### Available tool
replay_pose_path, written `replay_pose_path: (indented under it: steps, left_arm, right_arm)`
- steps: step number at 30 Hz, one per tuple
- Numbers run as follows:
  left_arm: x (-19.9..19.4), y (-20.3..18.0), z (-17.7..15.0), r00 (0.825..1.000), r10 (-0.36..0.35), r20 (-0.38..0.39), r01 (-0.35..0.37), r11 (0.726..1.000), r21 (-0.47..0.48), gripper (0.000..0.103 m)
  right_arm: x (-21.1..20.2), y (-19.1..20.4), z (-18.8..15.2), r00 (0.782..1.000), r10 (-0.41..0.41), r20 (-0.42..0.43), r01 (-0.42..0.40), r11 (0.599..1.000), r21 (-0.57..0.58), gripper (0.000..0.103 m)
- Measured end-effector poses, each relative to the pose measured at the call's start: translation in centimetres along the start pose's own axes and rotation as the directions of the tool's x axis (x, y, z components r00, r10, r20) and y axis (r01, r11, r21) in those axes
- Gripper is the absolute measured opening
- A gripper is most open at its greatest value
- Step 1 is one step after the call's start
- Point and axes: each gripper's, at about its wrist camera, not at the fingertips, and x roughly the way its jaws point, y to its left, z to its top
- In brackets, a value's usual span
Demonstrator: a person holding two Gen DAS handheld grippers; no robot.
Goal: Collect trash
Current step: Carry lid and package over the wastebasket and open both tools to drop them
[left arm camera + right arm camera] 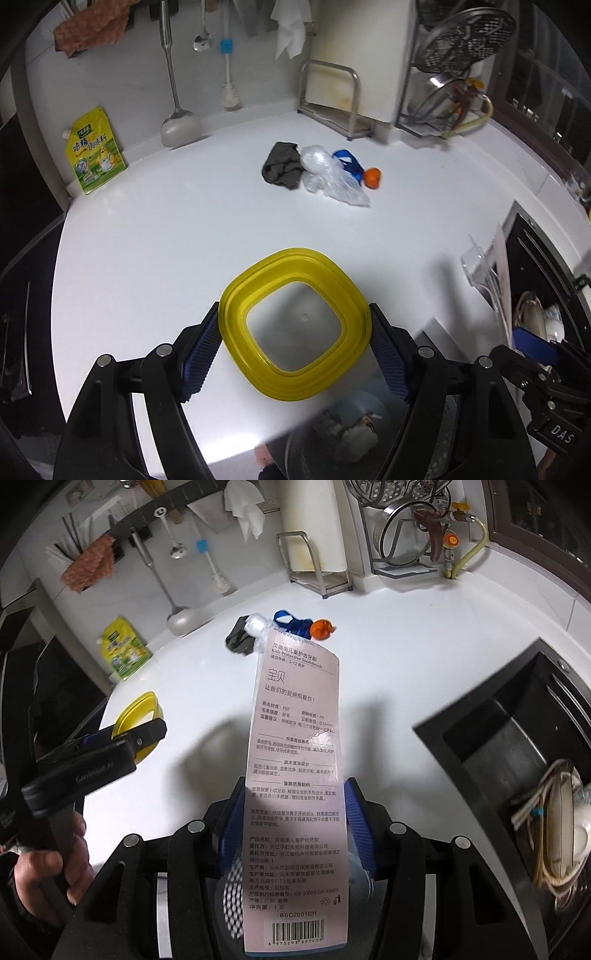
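- The left gripper [295, 345] clamps a yellow lid [294, 325] by 2 opposite edges, above the near rim of the white surface [166, 229]; a shallow hold on a thin rim could let the lid pivot and drop.
- The right gripper [291, 830] pinches a pink toothbrush package [295, 760] low down, so the tall card could flop or slide out.
- A bin with rubbish [354, 432] shows only in the left view, below the surface edge; a careless release could miss it.
- More trash sits far back on the surface: a dark rag [282, 170], a clear plastic bag [328, 173], a blue strip [347, 160] and an orange cap [373, 177].
- Only the right view shows the sink [517, 746] with dishes and the hand [70, 860] holding the left gripper.
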Motion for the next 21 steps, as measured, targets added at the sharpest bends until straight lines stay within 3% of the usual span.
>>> replay_pose_path:
  steps: [11, 21]
  left_arm:
    - [-5.5, -3.7, -7.9, 0.999, -0.015, -0.036, 0.016, 1.0, 0.02, 0.074]
    - [-5.2, -5.4, -12.6, 0.993, -0.036, -0.112, 0.037, 0.999, 0.006, 0.074]
  right_arm:
    - [-4.1, -1.2, -7.1, 0.997, 0.037, -0.067, -0.037, 0.999, -0.012, 0.05]
    - [-3.0, -2.2, -11.5, 0.98, 0.066, -0.189, -0.072, 0.997, -0.028, 0.05]
